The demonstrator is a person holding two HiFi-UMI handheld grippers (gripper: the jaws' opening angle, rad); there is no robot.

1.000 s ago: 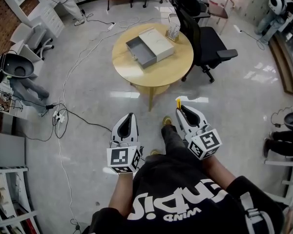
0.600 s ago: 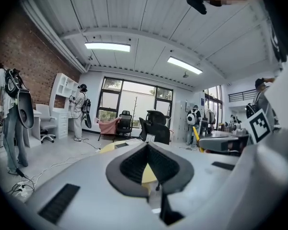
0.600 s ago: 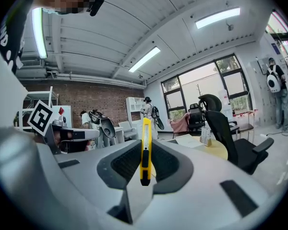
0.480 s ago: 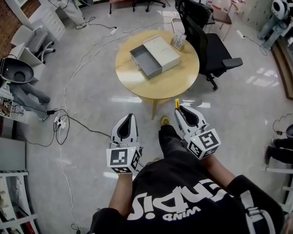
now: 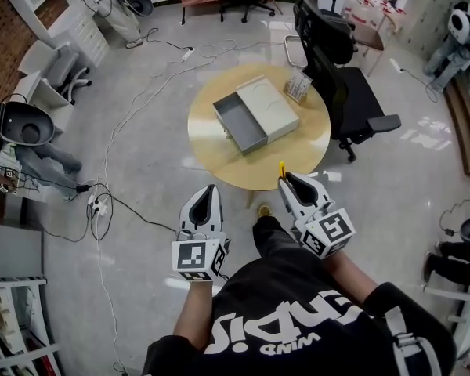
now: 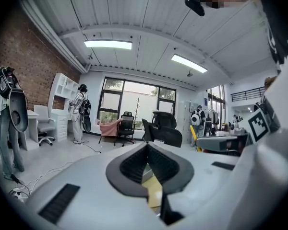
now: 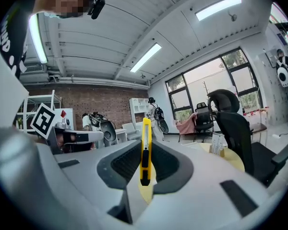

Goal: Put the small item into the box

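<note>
Box (image 5: 256,114) on table (image 5: 211,160), chair (image 5: 351,92) right

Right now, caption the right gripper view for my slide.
A yellow utility knife held upright in the right hand-held gripper, round table and office chair ahead.

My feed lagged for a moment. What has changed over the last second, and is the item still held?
The round table and the open box on it have slid down the head view toward the grippers, so the person has stepped closer. Nothing was taken hold of or let go. The right gripper stays shut on the yellow utility knife, the left gripper stays shut and empty, and the box stays open.
</note>
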